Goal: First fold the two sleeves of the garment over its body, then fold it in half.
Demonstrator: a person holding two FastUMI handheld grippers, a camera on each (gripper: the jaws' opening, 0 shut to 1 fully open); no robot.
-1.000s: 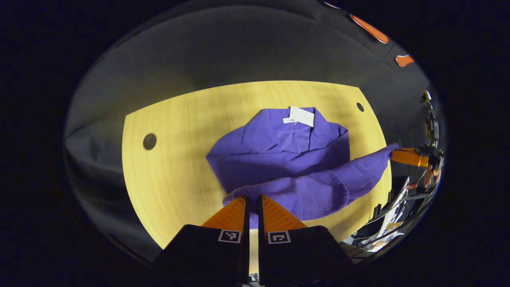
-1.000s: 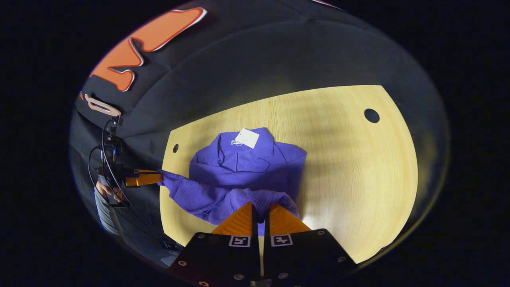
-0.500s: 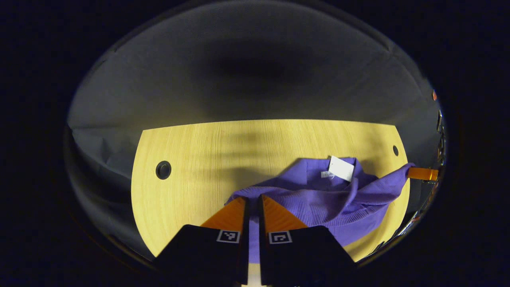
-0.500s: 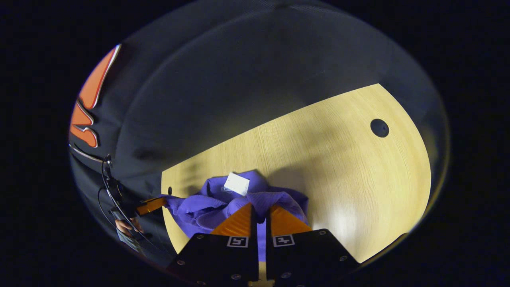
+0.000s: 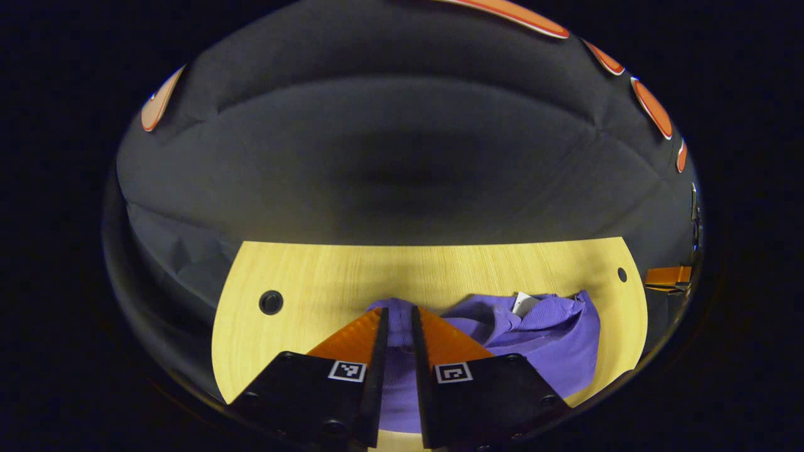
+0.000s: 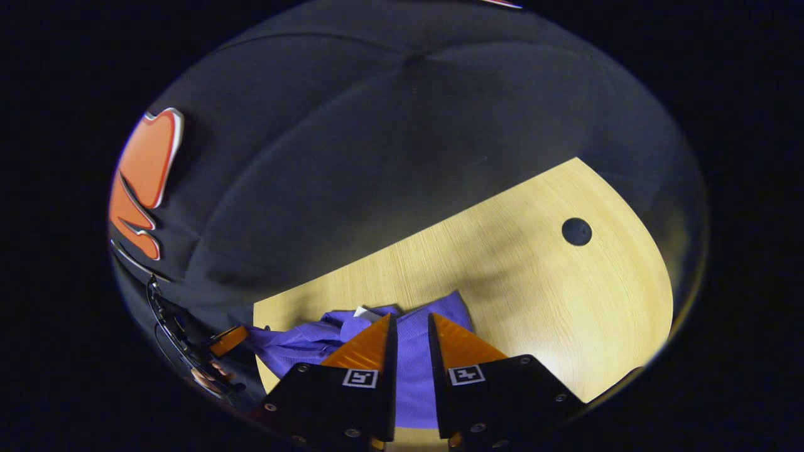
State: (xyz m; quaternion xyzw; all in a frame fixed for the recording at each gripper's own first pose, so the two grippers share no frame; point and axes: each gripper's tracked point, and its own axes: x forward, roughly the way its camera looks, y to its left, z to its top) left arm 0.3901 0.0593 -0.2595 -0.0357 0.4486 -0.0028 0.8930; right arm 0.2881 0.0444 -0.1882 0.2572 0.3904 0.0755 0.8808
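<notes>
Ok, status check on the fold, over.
Left gripper and right gripper shut on purple garment. Hem carried to the collar, tag showing. Table unobstructed.

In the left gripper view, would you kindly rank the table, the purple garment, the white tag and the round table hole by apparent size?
1. table
2. purple garment
3. and 4. white tag and round hole: too alike to rank, and garment folds hide part of the tag.

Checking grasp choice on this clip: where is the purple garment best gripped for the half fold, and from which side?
The purple garment is best pinched at its near hem corners, coming from the near table edge. The left gripper and right gripper each have cloth between their fingers there, and the white tag marks the far collar end.
</notes>
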